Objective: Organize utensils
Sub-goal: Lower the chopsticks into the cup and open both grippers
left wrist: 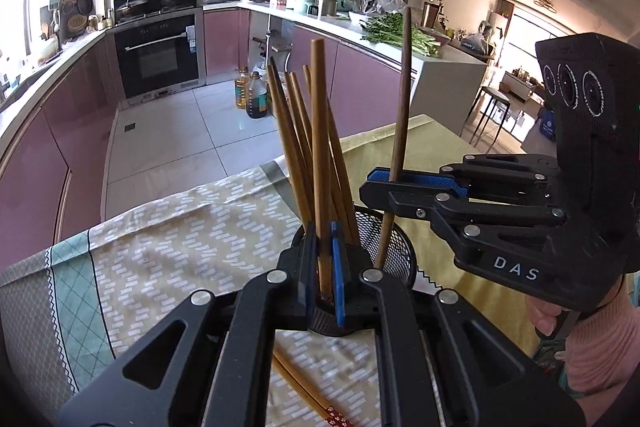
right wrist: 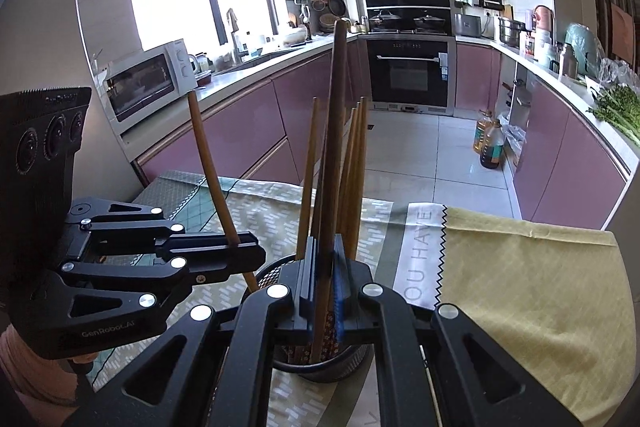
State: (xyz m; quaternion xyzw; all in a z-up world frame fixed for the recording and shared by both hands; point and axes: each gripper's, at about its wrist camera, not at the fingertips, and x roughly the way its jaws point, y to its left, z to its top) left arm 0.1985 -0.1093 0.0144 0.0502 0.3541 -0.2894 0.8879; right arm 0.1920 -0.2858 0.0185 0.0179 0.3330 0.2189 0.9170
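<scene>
Left wrist: chopsticks (left wrist: 308, 391) on cloth | both tools clamp a chopstick

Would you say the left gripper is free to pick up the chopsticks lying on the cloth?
Probably not yet: the left gripper is shut on a chopstick over the holder; the loose chopsticks lie beneath it.

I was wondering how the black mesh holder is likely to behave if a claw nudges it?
The mesh holder looks light, so it would probably slide on the tablecloth. The tall chopsticks leaning well above its rim may make it top-heavy and apt to tip.
</scene>
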